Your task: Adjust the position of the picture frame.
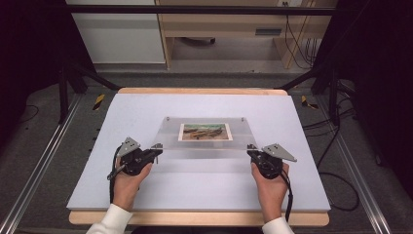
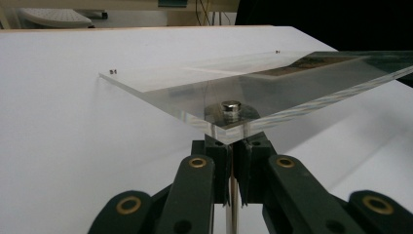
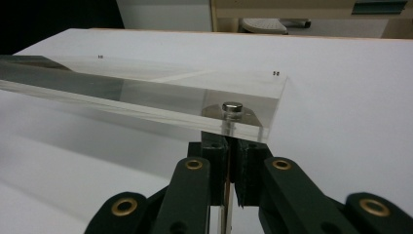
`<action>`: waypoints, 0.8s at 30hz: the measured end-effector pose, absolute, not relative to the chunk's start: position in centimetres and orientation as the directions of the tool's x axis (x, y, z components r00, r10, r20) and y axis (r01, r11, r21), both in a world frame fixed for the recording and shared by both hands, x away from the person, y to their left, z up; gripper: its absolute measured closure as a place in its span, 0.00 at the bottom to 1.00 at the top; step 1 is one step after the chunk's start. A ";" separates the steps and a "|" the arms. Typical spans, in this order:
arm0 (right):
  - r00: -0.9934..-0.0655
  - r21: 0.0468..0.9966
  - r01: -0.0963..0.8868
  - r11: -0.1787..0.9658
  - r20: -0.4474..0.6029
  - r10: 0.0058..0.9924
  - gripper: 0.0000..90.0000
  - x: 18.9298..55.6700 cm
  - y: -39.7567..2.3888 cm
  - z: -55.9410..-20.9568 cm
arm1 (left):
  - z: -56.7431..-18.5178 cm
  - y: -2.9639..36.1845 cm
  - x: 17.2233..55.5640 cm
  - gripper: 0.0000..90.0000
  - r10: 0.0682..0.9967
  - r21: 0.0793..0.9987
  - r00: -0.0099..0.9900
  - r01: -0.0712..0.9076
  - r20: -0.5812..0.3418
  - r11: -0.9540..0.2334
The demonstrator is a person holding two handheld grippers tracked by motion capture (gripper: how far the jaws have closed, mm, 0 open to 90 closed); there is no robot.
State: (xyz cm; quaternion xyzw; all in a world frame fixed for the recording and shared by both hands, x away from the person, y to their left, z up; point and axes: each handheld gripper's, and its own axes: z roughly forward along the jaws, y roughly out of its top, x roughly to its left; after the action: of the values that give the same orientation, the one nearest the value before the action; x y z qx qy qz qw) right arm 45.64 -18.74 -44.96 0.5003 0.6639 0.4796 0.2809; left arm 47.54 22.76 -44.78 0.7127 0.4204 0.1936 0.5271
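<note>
Acrylic frame (image 1: 204, 138) with a landscape print (image 1: 204, 131) sandwiched inside sits mid-table (image 1: 195, 185), front edge lifted off the white surface, back edge looks down on it. Left gripper (image 1: 157, 147) jaws pinched together on the near-left corner, just under the metal standoff (image 2: 231, 107); right gripper (image 1: 251, 149) jaws likewise clamped on the near-right corner under its standoff (image 3: 232, 108). Judgement: panel is rigid, moderately heavy for its thickness, glossy and slick, so thin edge grips can slide. Corners chip and faces scratch easily. Corners beside the studs are the sane hold: the stud acts as a stop. Keep both hands level, no twist between them, or the sheet torques out of one clamp
</note>
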 end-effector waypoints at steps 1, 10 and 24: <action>-0.342 0.917 0.397 0.040 0.108 0.933 0.94 45.6 -18.7 -45.0 | -44.8 22.7 47.5 0.93 0.804 0.913 0.571 0.396 -0.166 -0.093; -0.349 0.910 0.413 0.045 0.112 0.930 0.94 45.3 -18.6 -45.2 | -45.0 22.8 47.4 0.94 0.811 0.904 0.561 0.414 -0.164 -0.104; -0.361 0.882 0.467 0.057 0.131 0.923 0.94 45.2 -18.7 -46.1 | -46.0 22.5 46.9 0.94 0.826 0.880 0.542 0.456 -0.157 -0.132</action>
State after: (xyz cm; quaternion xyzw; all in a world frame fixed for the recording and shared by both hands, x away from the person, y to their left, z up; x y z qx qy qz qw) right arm 45.20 -18.69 -46.07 0.5084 0.6838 0.4614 0.2472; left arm 46.90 22.51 -45.95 0.7285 0.4399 0.1884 0.4903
